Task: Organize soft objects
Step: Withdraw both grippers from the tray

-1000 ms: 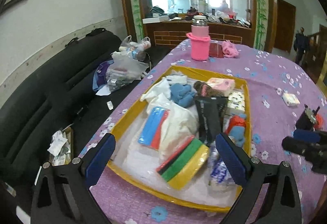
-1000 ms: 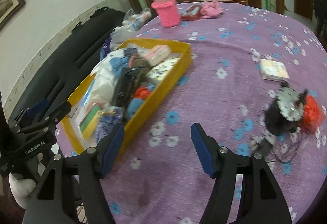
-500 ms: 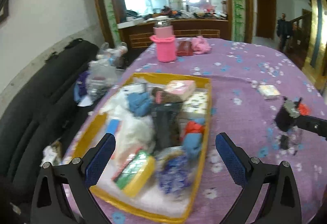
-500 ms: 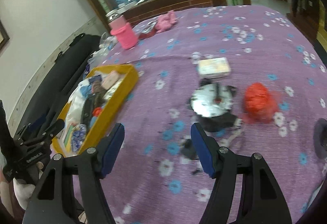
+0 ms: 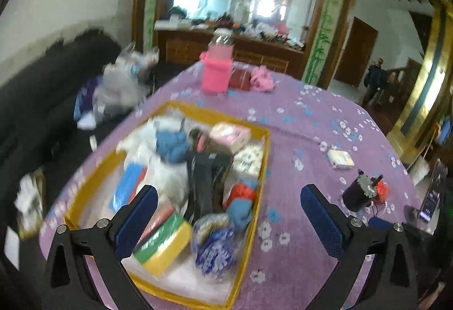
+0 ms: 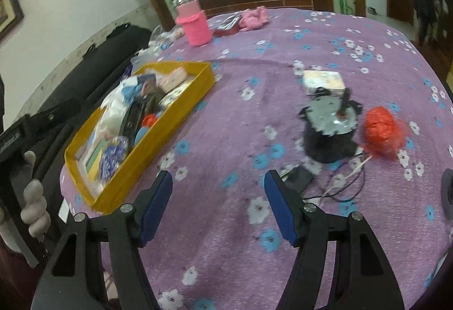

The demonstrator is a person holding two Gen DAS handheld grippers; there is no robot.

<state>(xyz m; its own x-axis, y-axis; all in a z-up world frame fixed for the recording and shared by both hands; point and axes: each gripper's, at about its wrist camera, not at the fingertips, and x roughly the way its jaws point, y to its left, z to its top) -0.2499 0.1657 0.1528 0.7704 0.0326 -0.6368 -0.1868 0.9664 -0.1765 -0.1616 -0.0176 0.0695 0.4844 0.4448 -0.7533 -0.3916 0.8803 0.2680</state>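
Left wrist view, read from left to right: a dark sofa (image 5: 42, 100) lies off the edge of the surface (image 5: 297, 262), then the yellow tray (image 5: 256, 205) sits at about 9 o'clock of the purple flowered cloth, packed with soft objects: a green and yellow sponge (image 5: 162, 243) and a blue patterned bundle (image 5: 216, 243) at its 6 o'clock end, a white bag (image 5: 167, 172) and a dark pouch (image 5: 205, 182) mid-tray, a blue cloth (image 5: 170, 144) and a pink packet (image 5: 232, 136) toward 12. The left hand-held gripper (image 5: 229, 220) hangs over the tray's near end with its jaws spread wide and nothing between them. Further right, a small packet (image 5: 339, 158) lies at 2 o'clock, and a black cylinder (image 5: 359, 192) with a red mesh ball (image 5: 382, 189) touching it at 3. In the right wrist view the right hand-held gripper (image 6: 218, 206) is likewise open and empty, above bare cloth between tray and cylinder. Most soft things appear already gathered in the tray; likely left are the red ball, the small packet, and a pink cloth (image 6: 253, 17) beside the pink sleeved jar (image 6: 194, 24) at 12 o'clock. Neither gripper has closed on anything yet.
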